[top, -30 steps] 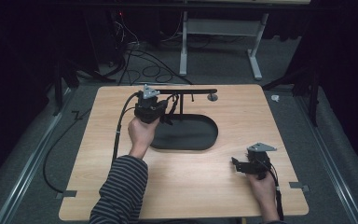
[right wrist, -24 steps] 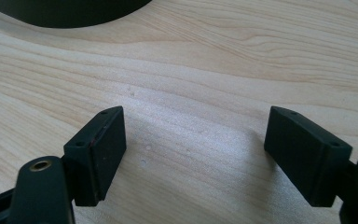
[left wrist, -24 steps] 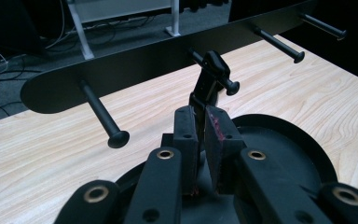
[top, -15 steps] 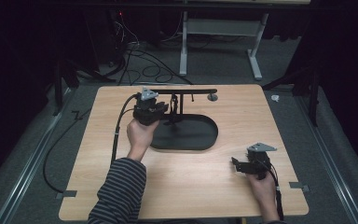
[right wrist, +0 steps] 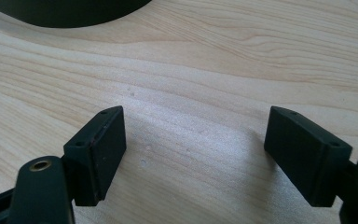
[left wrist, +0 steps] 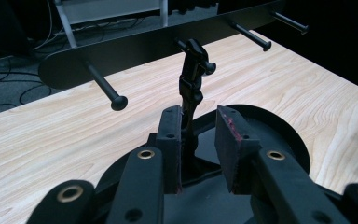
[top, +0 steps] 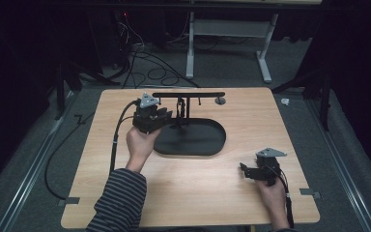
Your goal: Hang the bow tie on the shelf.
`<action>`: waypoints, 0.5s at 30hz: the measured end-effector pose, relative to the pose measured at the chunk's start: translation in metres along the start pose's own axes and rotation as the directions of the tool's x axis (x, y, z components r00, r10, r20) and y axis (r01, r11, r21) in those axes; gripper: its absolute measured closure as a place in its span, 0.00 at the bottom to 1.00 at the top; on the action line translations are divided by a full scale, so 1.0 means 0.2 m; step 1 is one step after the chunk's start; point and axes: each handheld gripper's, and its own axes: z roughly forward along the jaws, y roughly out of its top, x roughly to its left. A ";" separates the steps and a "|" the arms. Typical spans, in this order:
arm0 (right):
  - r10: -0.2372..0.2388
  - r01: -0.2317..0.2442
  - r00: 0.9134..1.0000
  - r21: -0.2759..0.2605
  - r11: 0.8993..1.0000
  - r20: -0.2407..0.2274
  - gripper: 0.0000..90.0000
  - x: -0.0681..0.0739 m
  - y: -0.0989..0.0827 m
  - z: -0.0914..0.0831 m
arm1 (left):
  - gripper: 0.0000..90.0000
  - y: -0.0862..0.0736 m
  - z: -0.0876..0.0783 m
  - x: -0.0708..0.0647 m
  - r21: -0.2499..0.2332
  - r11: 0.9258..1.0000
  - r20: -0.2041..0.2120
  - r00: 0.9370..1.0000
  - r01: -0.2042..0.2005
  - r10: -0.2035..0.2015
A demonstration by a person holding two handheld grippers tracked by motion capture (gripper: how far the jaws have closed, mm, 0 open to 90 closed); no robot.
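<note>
High view, left gripper (top: pixel 166 115): at the black stand's (top: pixel 193 141) post (left wrist: pixel 191 88); jaws just been opening, post between them, right pad clear
Right gripper (top: pixel 245 170): well apart from stand; jaws wide, empty

My light wooden table (top: pixel 212 193) stands on grey carpet (top: pixel 34 164); a small grey round piece (top: pixel 220 100) sits on the tabletop near its far edge; grey tape tabs mark the front corners, one at my left (top: pixel 71 200) and one at my right (top: pixel 309 194); behind the table, loose black cables (top: pixel 145 60) sprawl over the floor beside a white desk frame (top: pixel 265 53); a small white scrap (top: pixel 285 101) lies on the carpet just off the far right corner; the background is dark.
</note>
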 end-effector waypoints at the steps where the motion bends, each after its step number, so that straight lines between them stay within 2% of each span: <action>1: 0.000 0.000 1.000 0.000 1.000 0.000 0.24 0.00 0.00 0.00 | 0.79 0.00 -0.01 0.00 -0.004 1.000 -0.001 1.000 0.003 -0.003; 15: 0.000 0.000 1.000 0.000 1.000 0.000 0.24 0.00 0.00 0.00 | 0.77 -0.04 -0.09 0.02 -0.020 1.000 0.003 1.000 0.021 -0.021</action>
